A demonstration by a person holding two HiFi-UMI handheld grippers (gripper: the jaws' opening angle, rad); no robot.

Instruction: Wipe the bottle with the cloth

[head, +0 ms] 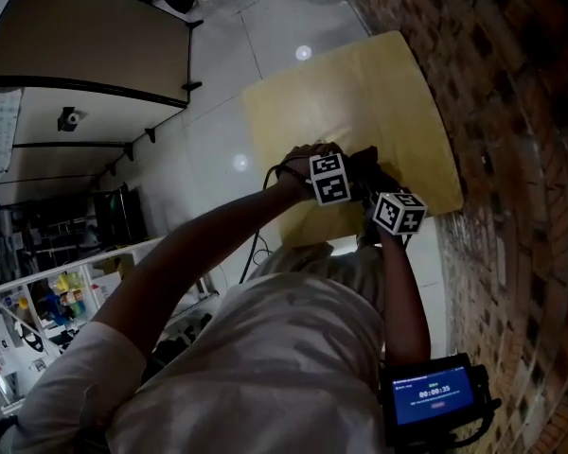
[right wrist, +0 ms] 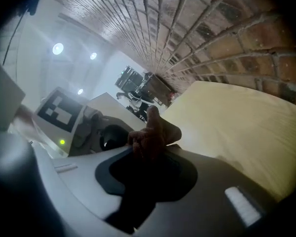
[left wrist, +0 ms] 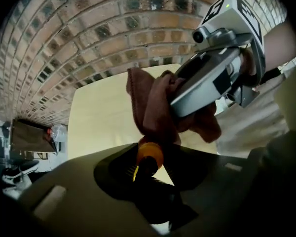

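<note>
Head view: work sat over the table's [head: 360, 83] near edge. Left gripper [left wrist: 147, 179] was clamped on the bottle [left wrist: 144, 171], orange cap [left wrist: 150, 155] outward along the jaws. Right gripper [right wrist: 147, 149], nearer the wall, pinched the cloth [left wrist: 155, 105], which hung against the cap. The wipe likely ran along the bottle's length.

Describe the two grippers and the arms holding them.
The left gripper and right gripper have pale grey shells, dark jaws, each bearing a white cube with black square markers. A black cable trails from the left one. White short-sleeved shirt.
</note>
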